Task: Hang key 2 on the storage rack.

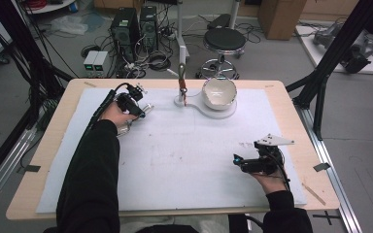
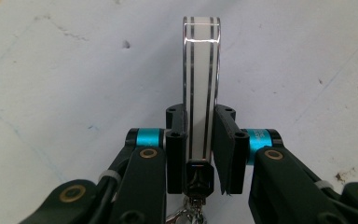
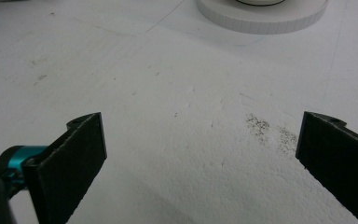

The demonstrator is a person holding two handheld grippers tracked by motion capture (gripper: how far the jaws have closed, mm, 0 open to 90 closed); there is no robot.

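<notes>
Worktop (image 1: 39, 160) w/ white foam mat (image 1: 184, 160); white bowl (image 1: 219, 92) on its stand at far edge. Right gripper (image 3: 200, 154) idles, jaws wide apart over bare mat. Left gripper (image 2: 200, 140) is clamped on a flat clear keychain tag (image 2: 200, 84), far-left of mat. Advice: keep squeeze steady, tag centred btwn pads, lift straight so the ring doesn't snag.

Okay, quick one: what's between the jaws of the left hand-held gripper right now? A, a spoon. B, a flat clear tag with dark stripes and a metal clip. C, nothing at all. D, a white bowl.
B: in the left gripper view the left hand-held gripper is shut on the striped clear tag, which stands up between its pads; the bowl sits apart on the table.
</notes>
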